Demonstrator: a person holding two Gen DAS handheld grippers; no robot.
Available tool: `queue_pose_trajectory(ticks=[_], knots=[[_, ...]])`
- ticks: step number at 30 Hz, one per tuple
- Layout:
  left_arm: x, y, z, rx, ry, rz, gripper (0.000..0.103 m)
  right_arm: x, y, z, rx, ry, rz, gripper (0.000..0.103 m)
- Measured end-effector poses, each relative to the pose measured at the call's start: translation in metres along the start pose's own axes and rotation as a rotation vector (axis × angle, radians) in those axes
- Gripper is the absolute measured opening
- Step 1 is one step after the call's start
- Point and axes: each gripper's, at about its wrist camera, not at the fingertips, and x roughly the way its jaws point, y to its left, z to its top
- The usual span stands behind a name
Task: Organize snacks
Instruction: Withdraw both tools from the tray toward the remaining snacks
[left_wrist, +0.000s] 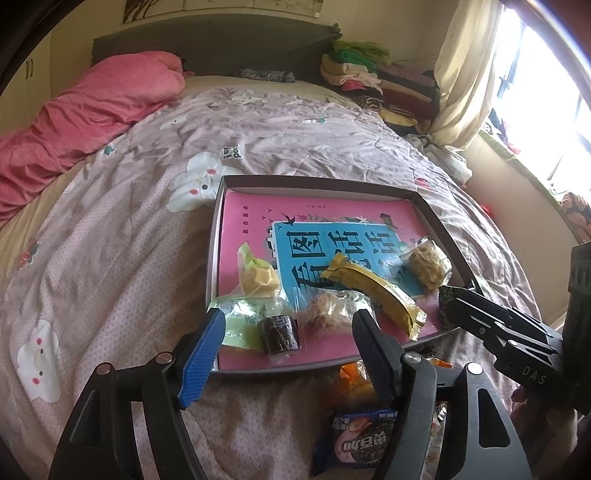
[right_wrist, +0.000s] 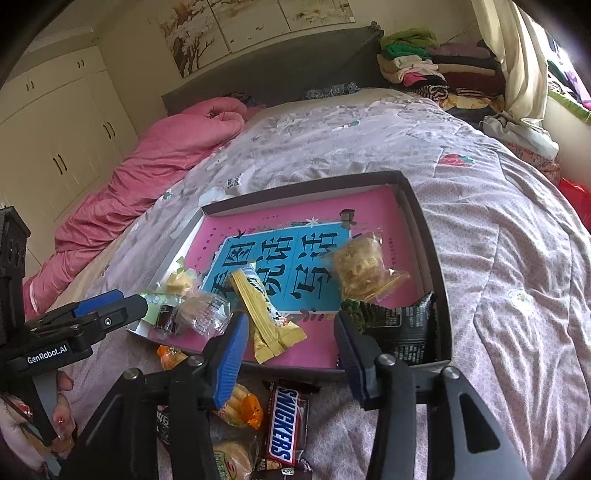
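Observation:
A shallow dark box (left_wrist: 217, 236) with a pink book as its floor lies on the bed. In it are a yellow packet (left_wrist: 373, 291), a clear bag of crunchy pieces (left_wrist: 430, 264), a small dark round cake (left_wrist: 279, 332) and a clear-wrapped pastry (left_wrist: 332, 310). My left gripper (left_wrist: 290, 317) stands open over the box's near edge, the cake and pastry lying between its fingers untouched. My right gripper (right_wrist: 291, 321) is open above the yellow packet's (right_wrist: 258, 306) near end, with a dark green packet (right_wrist: 402, 325) to its right.
Loose snacks lie on the quilt in front of the box: a Snickers bar (right_wrist: 286, 424), an orange-wrapped snack (right_wrist: 240, 406) and a blue-and-pink packet (left_wrist: 360, 439). A pink duvet (left_wrist: 85, 114) lies at the far left, folded clothes (left_wrist: 362, 70) by the headboard.

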Motion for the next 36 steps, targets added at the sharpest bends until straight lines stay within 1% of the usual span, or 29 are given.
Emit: queue_pose_trajectory(ticks=[7,15,21,30,36], knots=[[-0.006,-0.003,-0.003,0.011,0.003,0.005,0.074,-0.011,-0.001,-0.002,0.008,-0.010,0.007,0.050],[-0.013,-0.005,-0.009,0.023,0.012,-0.001,0.074,-0.025,0.003,-0.010,-0.029,-0.012,0.005,0.051],[-0.016,-0.009,-0.017,0.051,0.031,-0.010,0.074,-0.032,0.009,-0.018,-0.061,-0.003,0.008,0.051],[-0.015,-0.013,-0.032,0.071,0.078,-0.024,0.074,-0.040,0.019,-0.041,-0.107,0.049,0.030,0.051],[-0.016,-0.016,-0.039,0.083,0.094,-0.025,0.074,-0.041,0.027,-0.058,-0.142,0.090,0.040,0.051]])
